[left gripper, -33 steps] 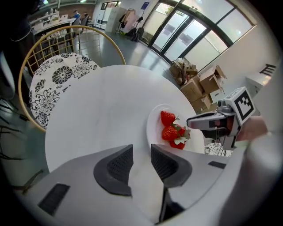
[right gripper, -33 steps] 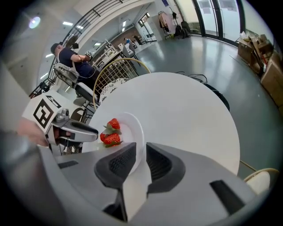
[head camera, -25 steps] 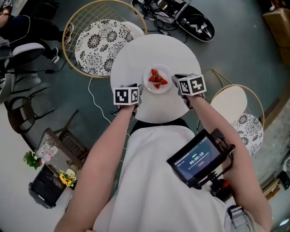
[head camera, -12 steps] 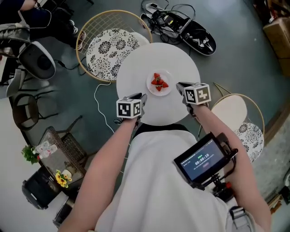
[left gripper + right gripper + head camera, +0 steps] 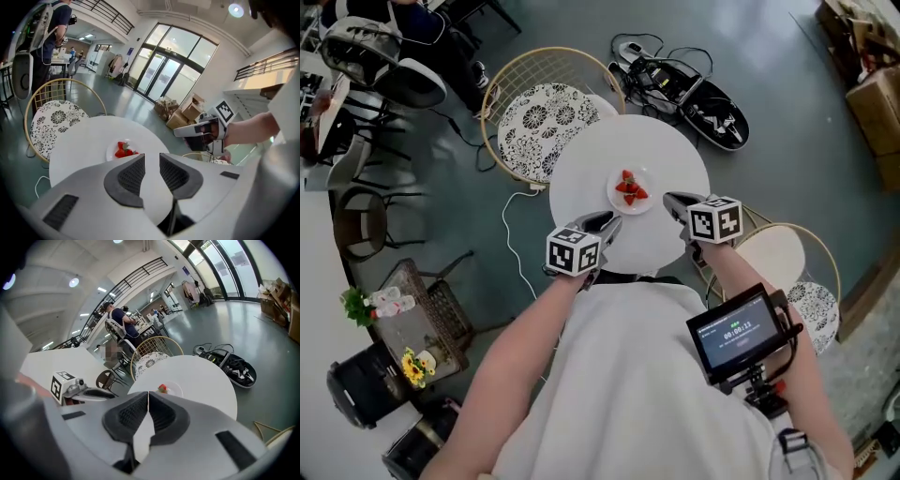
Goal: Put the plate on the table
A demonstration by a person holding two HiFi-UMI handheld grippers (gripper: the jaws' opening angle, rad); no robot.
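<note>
Plate of strawberries on round white counter, grey floor.
We note left hand-held gripper slightly spread, right hand-held gripper pressed together.

**Q:** Floor?
**A:** Glossy grey-green floor, with a cable tangle lying on it.
**Q:** Furniture?
**A:** Round white table, flanked by a gold wire chair and a second chair (both with floral cushions).
**Q:** Light?
**A:** Tall glazed doors and a ceiling spotlight.

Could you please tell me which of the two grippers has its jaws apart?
The left gripper: a clear gap shows between its jaws, with nothing in it. The right gripper has jaws that meet at their tips.
</note>
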